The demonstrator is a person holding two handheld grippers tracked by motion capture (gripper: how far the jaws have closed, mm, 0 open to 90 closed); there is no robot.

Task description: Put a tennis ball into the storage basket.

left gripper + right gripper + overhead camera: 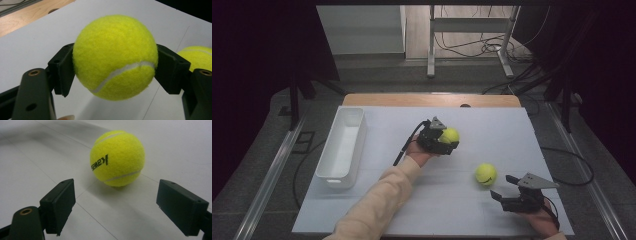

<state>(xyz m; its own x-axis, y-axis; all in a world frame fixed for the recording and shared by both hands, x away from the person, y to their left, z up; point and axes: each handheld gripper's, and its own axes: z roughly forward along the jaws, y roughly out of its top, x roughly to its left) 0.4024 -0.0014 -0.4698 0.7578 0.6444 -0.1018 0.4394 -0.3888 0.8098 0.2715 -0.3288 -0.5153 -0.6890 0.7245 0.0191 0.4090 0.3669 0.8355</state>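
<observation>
Nearby — white bin (343, 146), second ball (486, 174).

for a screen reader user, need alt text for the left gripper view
A yellow tennis ball is clamped between the left gripper's two black jaws above a white table. A second tennis ball peeks in at the right edge.

Fuzzy felt covered both tennis balls (115, 57); the bin (343, 145) looked smooth plastic, the table (492, 130) matt white.

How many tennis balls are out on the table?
2. One ball is clamped in the left tool near mid-table; the other ball lies loose on the table just ahead of the open right tool.
</observation>
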